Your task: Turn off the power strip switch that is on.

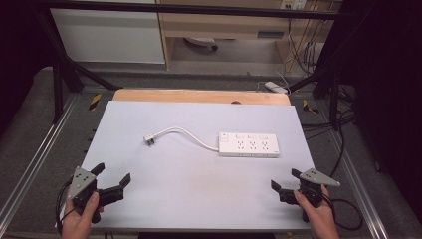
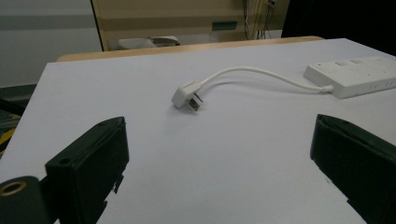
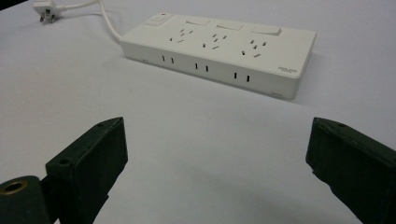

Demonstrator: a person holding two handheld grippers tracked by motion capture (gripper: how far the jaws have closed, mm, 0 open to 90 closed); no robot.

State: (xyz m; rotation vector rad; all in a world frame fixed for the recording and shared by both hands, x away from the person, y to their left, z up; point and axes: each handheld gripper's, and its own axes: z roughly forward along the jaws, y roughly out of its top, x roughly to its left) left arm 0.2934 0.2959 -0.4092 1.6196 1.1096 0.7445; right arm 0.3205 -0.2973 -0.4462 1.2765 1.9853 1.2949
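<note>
Ahead of my right gripper, its jaws wide apart, lay the white power strip on the table. My left gripper, equally spread, faced the plug; its cord curved between, nothing blocking either.

A white power strip is lying flat on the table's middle-right. Its cord is curving left — the plug is resting unplugged.

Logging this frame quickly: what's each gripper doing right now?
Left gripper: open, holding nothing, near the table's front edge.
Right gripper: open, holding nothing.
</note>
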